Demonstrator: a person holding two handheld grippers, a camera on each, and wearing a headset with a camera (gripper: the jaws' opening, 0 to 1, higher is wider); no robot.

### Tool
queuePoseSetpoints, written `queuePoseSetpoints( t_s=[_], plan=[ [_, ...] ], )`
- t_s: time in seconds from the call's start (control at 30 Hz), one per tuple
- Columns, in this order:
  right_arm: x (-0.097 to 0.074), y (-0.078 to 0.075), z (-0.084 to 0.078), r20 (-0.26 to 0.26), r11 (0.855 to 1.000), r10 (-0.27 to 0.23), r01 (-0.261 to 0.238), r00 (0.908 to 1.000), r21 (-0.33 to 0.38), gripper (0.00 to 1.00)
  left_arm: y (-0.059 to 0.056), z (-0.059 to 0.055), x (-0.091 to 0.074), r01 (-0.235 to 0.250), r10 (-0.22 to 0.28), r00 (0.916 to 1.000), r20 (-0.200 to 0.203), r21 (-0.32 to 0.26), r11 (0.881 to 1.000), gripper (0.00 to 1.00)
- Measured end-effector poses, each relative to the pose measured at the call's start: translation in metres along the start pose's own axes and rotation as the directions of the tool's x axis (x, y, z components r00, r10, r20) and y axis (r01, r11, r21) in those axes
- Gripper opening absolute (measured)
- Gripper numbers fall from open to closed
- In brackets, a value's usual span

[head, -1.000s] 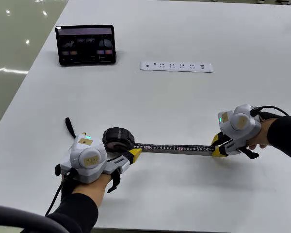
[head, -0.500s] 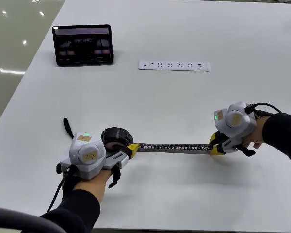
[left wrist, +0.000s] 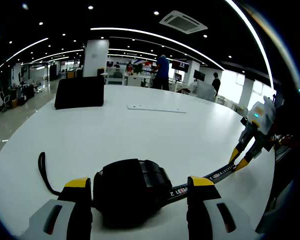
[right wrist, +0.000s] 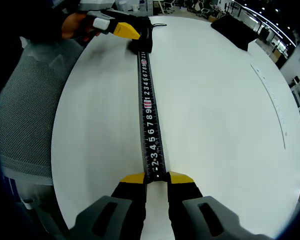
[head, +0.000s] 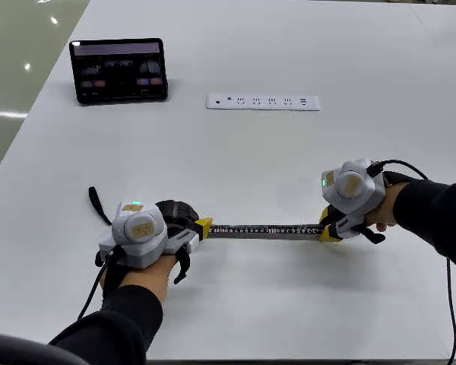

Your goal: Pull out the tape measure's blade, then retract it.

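Tape measure sits on the white table near its front edge. Its black case is clamped between the jaws of the left gripper, so it cannot slide. The blade lies flat, drawn out to the right gripper, whose jaws pinch its tip, likely to hold it against the spring. Farther back lie a power strip and a tablet, well apart from the work.

One tape measure, one tablet, one power strip.
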State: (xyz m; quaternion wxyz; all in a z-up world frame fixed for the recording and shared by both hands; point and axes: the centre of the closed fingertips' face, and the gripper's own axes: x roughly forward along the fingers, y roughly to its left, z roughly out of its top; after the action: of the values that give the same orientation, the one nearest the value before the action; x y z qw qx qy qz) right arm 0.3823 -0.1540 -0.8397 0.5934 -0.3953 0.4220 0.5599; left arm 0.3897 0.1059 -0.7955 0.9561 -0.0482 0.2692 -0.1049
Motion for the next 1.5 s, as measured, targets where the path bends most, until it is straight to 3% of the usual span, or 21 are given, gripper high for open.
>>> queuePoseSetpoints(
  t_s=[0.13, 0.23, 0.63, 1.5],
  plan=[
    [0.000, 0.000, -0.001, 0.021, 1.000, 0.003, -0.003, 0.9998, -0.003, 0.11, 0.003, -0.001, 0.002, -0.023, 0.023, 0.9997, -0.009, 0.003, 1.000, 0.73],
    [0.001, -0.001, -0.001, 0.024, 1.000, 0.003, -0.003, 0.9997, -0.005, 0.10, 0.011, -0.001, 0.002, -0.056, 0.056, 0.9983, -0.014, 0.022, 0.998, 0.63],
    [0.003, -0.002, 0.000, 0.018, 1.000, 0.011, -0.011, 0.9998, 0.022, 0.10, 0.012, -0.004, 0.003, -0.050, 0.053, 0.9972, -0.053, 0.053, 0.997, 0.58],
    [0.004, -0.002, 0.005, 0.036, 1.000, -0.008, 0.007, 0.9993, 0.027, 0.10, 0.012, -0.004, 0.003, -0.034, 0.037, 0.9966, -0.074, 0.039, 0.999, 0.58]
  ],
)
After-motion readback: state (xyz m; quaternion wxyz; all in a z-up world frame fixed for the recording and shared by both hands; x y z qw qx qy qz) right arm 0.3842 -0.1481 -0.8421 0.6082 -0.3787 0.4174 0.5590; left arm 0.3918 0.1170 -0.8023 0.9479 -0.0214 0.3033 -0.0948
